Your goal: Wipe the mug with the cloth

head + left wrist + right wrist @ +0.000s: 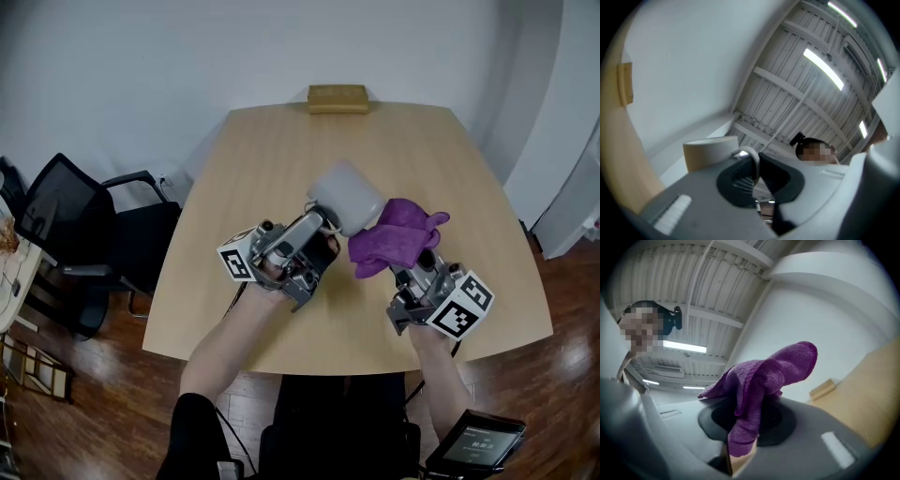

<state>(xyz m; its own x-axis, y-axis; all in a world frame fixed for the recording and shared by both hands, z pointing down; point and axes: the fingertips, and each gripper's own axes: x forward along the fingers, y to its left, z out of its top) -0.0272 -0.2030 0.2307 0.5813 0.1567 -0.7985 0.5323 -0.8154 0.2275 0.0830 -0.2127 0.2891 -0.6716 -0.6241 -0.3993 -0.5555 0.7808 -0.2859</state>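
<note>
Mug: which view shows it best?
Head view: most of the mug shows, held tilted, cloth beside it. The left gripper view shows only its rim and clamped handle; the right gripper view shows none of it.

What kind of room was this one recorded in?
Probably an office meeting room: a large rounded wooden table, black office chairs beside it, plain white walls, and strip lights on a slatted ceiling.

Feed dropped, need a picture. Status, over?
Left gripper shut on mug handle. Right gripper shut on cloth, cloth beside mug. Nothing between them.
</note>
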